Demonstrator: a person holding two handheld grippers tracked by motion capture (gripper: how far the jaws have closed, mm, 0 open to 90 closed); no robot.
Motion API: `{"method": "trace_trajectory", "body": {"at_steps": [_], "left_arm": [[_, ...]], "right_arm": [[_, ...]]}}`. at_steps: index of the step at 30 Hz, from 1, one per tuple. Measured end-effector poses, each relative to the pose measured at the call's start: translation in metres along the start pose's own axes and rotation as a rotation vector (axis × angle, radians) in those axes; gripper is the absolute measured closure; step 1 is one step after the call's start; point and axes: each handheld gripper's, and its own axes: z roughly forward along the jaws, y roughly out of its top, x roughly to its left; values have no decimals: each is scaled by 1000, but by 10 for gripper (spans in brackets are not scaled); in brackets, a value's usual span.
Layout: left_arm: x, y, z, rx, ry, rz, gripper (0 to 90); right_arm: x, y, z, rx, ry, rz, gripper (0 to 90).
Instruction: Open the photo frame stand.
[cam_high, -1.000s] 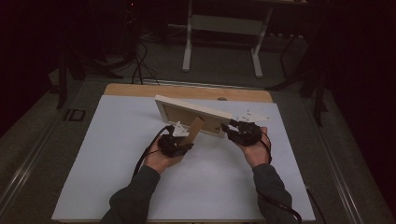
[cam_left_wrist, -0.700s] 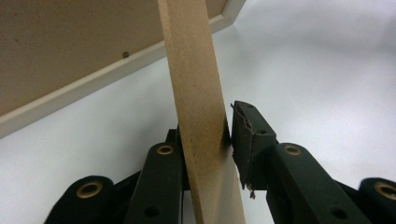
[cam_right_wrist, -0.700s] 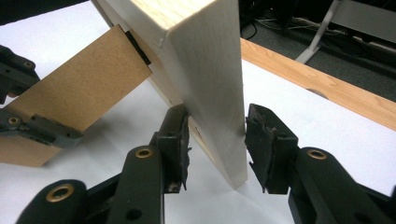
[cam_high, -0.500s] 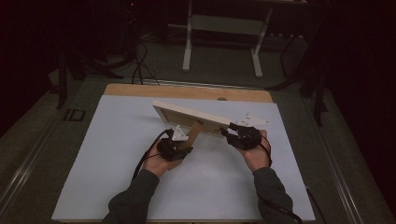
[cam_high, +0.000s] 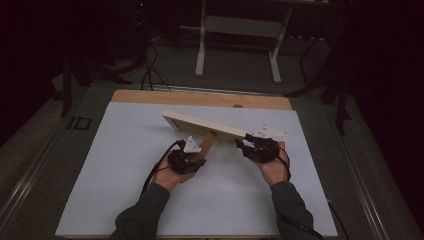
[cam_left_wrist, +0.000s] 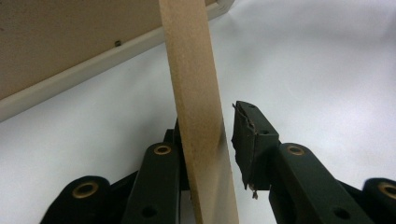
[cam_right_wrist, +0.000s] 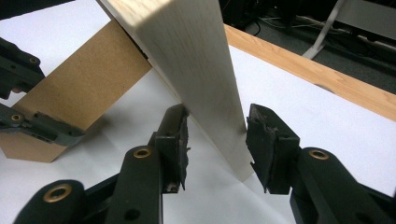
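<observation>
My left claw (cam_left_wrist: 217, 154) stands slack around the stiff, thin easel leg (cam_left_wrist: 198, 116) and my right (cam_right_wrist: 217, 140) loose about the light, rigid picture frame's (cam_right_wrist: 187, 60) edge, best pinched there.

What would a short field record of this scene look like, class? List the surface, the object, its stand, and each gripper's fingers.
surface: white sheet on a wooden table
object: picture frame, tilted, back facing the person
stand: brown easel leg angled off the frame's back
left gripper: leg between its fingers, one finger touching, a gap at the other
right gripper: fingers straddle the frame's edge, a gap on at least one side
</observation>
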Motion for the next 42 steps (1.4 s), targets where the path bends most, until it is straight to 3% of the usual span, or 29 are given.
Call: {"method": "trace_trajectory", "body": {"at_steps": [42], "left_arm": [[-1, 2, -8, -17, -15, 3, 604]], "right_arm": [[-1, -3, 0, 10, 7, 3, 585]]}}
